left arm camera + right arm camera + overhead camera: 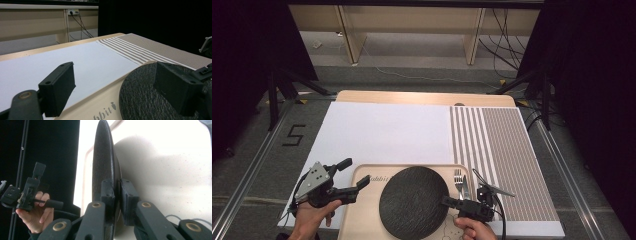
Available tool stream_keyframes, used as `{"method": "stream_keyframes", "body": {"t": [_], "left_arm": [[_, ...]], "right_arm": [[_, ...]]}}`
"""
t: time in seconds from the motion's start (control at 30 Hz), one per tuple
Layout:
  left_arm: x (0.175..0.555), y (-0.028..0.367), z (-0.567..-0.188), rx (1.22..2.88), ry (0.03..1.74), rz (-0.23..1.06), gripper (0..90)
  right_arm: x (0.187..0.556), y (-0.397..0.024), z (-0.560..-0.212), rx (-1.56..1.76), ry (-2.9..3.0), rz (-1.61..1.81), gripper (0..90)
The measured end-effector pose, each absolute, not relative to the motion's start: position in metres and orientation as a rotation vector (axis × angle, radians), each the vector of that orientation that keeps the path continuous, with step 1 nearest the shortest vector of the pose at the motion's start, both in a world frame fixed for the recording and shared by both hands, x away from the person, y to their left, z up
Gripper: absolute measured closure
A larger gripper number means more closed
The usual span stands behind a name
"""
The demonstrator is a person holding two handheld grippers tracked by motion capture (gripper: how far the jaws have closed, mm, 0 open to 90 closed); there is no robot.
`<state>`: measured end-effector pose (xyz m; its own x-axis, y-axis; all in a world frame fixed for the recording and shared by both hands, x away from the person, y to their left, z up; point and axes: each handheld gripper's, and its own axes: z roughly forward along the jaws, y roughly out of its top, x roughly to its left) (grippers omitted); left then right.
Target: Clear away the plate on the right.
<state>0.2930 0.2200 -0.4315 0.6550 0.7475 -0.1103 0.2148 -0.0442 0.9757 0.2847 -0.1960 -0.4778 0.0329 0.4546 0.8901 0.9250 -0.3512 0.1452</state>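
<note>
1. Room: dark curtains on both sides, pale wooden furniture and loose cables at the back, grey carpeted floor.
2. Table (pixel 422 97): light wood, covered by a white sheet (pixel 382 132) with a striped mat (pixel 502 160) on its right part.
3. Tray (pixel 362 215): pale wood with printed lettering, at the near edge of the table, lying partly on the white sheet.
4. Plate (pixel 413 201): round, dark, rough-textured, resting on the tray; in the right gripper view its rim runs edge-on between the two pads.
5. Fork (pixel 458 181): metal, on the tray just right of the plate, with a second piece of cutlery beside it that I cannot identify.
6. Right gripper (pixel 446 201): jaws clamped on the plate's right rim, one pad above and one below.
7. Left gripper (pixel 354 176): jaws spread wide, holding nothing, level with the tray's left edge, near the plate but apart from it.
8. Handling note: the grip sits on one edge alone, so the plate will likely tip or slip if raised fast. Lift slowly, keep the plate level, steer clear of the fork, and bring the left gripper to the opposite rim if support is wanted.
</note>
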Motion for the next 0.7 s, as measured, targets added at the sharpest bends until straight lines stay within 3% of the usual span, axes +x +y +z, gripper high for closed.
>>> {"method": "stream_keyframes", "body": {"t": [0.7], "left_arm": [[0.2937,0.2194,-0.4323,1.585,0.808,0.511,16.6]], "right_arm": [[0.2874,-0.1926,-0.4807,-1.857,-1.507,-1.266,85.4]]}}
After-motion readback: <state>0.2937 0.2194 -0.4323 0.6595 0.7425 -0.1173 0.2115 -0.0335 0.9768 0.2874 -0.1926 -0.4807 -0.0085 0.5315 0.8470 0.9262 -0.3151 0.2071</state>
